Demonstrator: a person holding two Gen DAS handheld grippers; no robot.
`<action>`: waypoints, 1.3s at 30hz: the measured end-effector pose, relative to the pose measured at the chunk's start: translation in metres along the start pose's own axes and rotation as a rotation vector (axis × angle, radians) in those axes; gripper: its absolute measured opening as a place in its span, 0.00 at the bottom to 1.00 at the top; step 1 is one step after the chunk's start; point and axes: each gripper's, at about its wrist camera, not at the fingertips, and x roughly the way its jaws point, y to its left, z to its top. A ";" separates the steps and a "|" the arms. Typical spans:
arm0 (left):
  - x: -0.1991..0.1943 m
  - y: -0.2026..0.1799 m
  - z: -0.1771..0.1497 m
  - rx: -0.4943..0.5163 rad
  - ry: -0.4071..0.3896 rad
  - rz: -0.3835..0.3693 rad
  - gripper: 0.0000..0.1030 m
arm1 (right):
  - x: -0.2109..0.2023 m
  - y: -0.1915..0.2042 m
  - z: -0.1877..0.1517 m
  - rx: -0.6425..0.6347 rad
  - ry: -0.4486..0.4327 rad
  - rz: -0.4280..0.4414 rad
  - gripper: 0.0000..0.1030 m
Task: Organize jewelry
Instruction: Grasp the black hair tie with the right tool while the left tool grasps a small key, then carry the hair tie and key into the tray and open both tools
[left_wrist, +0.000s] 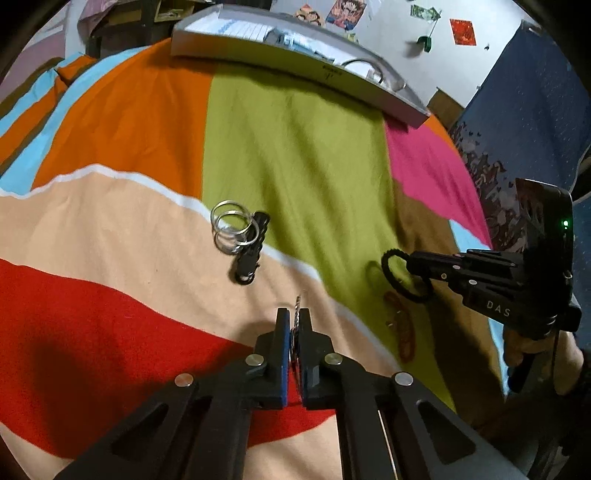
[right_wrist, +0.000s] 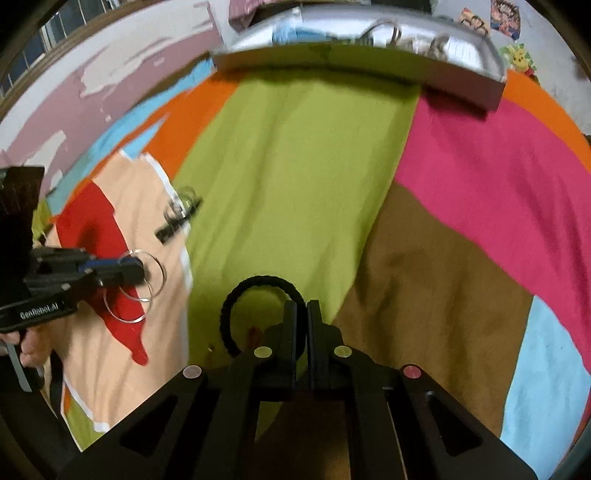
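My left gripper (left_wrist: 294, 318) is shut on thin silver bangles (left_wrist: 297, 304), seen edge-on between its blue pads; in the right wrist view those bangles (right_wrist: 146, 295) hang as hoops from the left gripper (right_wrist: 142, 271). My right gripper (right_wrist: 306, 314) is shut on a black braided bracelet (right_wrist: 236, 299), which it holds above the bedspread (left_wrist: 402, 275). More silver bangles (left_wrist: 231, 227) lie beside a black link bracelet (left_wrist: 253, 247) on the striped cloth. A grey jewelry box (left_wrist: 295, 72) sits open at the far edge.
A reddish chain bracelet (left_wrist: 402, 330) lies on the green stripe below the right gripper (left_wrist: 412, 260). The multicoloured bedspread (right_wrist: 303, 177) covers the whole surface. A person's hand (left_wrist: 535, 354) holds the right handle. A wall with posters stands behind the box (right_wrist: 369, 62).
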 end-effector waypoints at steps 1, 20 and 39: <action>-0.003 -0.002 0.001 -0.001 -0.010 -0.001 0.04 | -0.004 0.000 0.001 0.001 -0.016 0.000 0.05; -0.057 -0.050 0.141 0.053 -0.175 0.022 0.04 | -0.078 -0.056 0.071 0.168 -0.442 -0.096 0.05; 0.050 -0.062 0.269 0.009 -0.268 0.072 0.04 | -0.016 -0.124 0.158 0.292 -0.530 -0.254 0.05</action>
